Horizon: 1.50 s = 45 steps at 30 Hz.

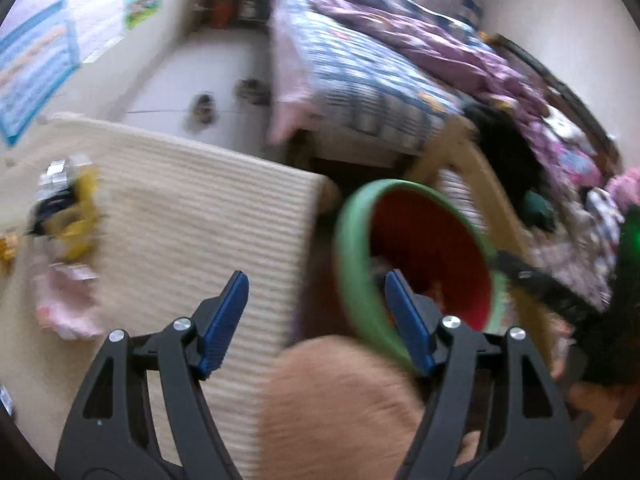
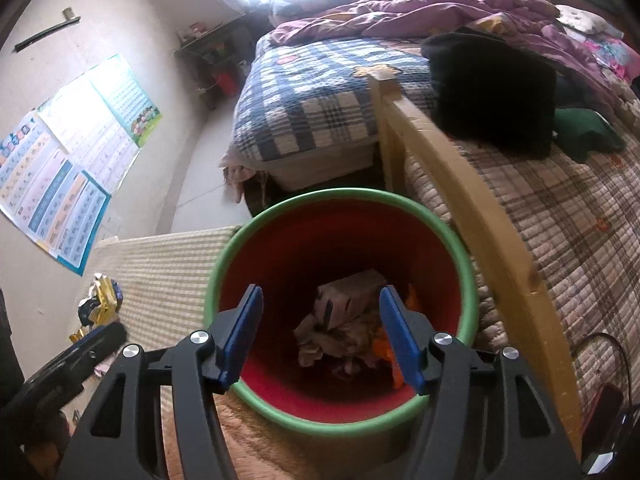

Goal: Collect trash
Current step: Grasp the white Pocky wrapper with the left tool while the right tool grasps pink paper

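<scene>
Both grippers empty, jaws spread; remaining trash lies left of the bin.

The right gripper [image 2: 320,336] hangs over the bin [image 2: 468,280], at lower centre, which holds crumpled paper [image 2: 340,332]. The left gripper [image 1: 316,320] is nearer the wrappers [image 1: 68,208], far left on the striped mat [image 1: 192,216], open matting between.

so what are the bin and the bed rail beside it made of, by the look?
Bin: looks like molded plastic, red smooth wall with a faint sheen, separate green rim band. Bed rail: likely light unpainted wood, matte, with grain and a dark knot showing. Neither is certain from looks alone.
</scene>
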{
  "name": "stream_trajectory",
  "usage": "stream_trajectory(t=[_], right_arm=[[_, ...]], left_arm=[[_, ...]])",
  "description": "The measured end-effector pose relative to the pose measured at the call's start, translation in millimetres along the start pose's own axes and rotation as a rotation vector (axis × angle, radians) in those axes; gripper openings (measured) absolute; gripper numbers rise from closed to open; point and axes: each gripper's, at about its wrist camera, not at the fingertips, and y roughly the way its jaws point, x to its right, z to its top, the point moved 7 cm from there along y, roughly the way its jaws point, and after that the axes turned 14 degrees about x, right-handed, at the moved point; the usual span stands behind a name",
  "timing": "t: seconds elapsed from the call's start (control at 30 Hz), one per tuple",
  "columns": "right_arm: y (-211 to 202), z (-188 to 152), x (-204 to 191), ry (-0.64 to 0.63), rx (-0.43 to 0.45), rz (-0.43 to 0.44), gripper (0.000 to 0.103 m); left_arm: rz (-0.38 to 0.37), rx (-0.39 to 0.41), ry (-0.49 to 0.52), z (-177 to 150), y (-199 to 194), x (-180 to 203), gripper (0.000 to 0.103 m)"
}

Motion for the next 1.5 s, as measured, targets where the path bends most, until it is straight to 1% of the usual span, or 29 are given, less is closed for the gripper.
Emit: stream_trajectory(t=[0.07, 0.1, 0.13, 0.23, 0.3, 0.37, 0.43, 0.5, 0.6, 0.67, 0.73, 0.77, 0.8, 0.83, 0.97, 1.1, 1.27, 1.33, 1.4, 1.5], right_arm=[[1.4, -2.8, -8.4, -0.012, -0.007, 0.013, 0.059], [2.0, -4.0, -12.2, -0.018, -0.011, 0.019, 0.059], [2.7, -5.9, -17.0, -0.026, -0.015, 0.026, 0.059], [4.8, -11.8, -29.9, -0.048, -0.027, 0.046, 0.059], [6.4, -16.8, -38.9, -0.063, -0.038, 0.059, 0.059], [8.3, -23.3, -49.7, -0.083, -0.054, 0.077, 0.059], [8.7, -28.3, -59.8, -0.099, -0.066, 0.092, 0.059], [8.1, -32.6, -68.8, -0.114, -0.074, 0.106, 0.059], [5.9, -37.5, -79.9, -0.133, -0.083, 0.121, 0.059], [4.7, -39.4, -84.6, -0.139, -0.086, 0.127, 0.059], [4.0, -42.3, -87.9, -0.147, -0.092, 0.131, 0.059], [3.9, -44.4, -89.6, -0.151, -0.097, 0.132, 0.059], [5.0, -46.3, -91.3, -0.154, -0.102, 0.134, 0.059], [6.3, -49.1, -93.9, -0.157, -0.110, 0.138, 0.059], [9.2, -59.8, -109.9, -0.184, -0.135, 0.169, 0.059], [13.8, -71.4, -137.0, -0.221, -0.166, 0.224, 0.059], [25.8, -88.7, -187.0, -0.279, -0.227, 0.327, 0.059], [31.4, -94.2, -206.8, -0.305, -0.243, 0.359, 0.059], [38.6, -101.8, -233.6, -0.339, -0.262, 0.397, 0.059], [51.3, -113.2, -272.3, -0.364, -0.304, 0.443, 0.059]], left_arm=[[0.089, 0.025, -0.016, 0.8, -9.8, -37.3, 0.068], [0.144, 0.035, -0.036, 1.0, -15.4, -62.3, 0.068], [0.182, 0.039, -0.056, 0.4, -19.4, -79.9, 0.068], [0.326, 0.042, -0.175, -6.2, -38.4, -157.3, 0.068], [0.389, 0.033, -0.217, -12.7, -46.1, -191.4, 0.067], [0.435, 0.006, -0.242, -20.0, -48.2, -219.8, 0.063], [0.434, -0.020, -0.273, -24.9, -45.2, -234.9, 0.063], [0.398, -0.049, -0.296, -27.4, -35.4, -239.5, 0.063], [0.399, -0.090, -0.274, -28.6, -16.0, -242.8, 0.063], [0.379, -0.125, -0.279, -33.4, -2.4, -240.4, 0.063], [0.373, -0.114, -0.296, -33.5, -0.1, -241.3, 0.061], [0.367, -0.116, -0.301, -34.2, -1.0, -241.6, 0.049], [0.361, -0.122, -0.302, -35.0, -0.5, -241.5, 0.034], [0.358, -0.128, -0.298, -35.7, -0.5, -240.7, 0.031], [0.347, -0.126, -0.277, -44.2, -12.5, -237.9, 0.028], [0.348, -0.107, -0.261, -53.6, -34.5, -235.3, 0.028], [0.335, -0.103, -0.244, -74.1, -63.3, -225.4, 0.028], [0.327, -0.106, -0.258, -85.1, -74.8, -221.3, 0.028], [0.320, -0.107, -0.274, -94.3, -84.5, -217.2, 0.028], [0.317, -0.124, -0.272, -108.1, -94.1, -210.0, 0.028]])
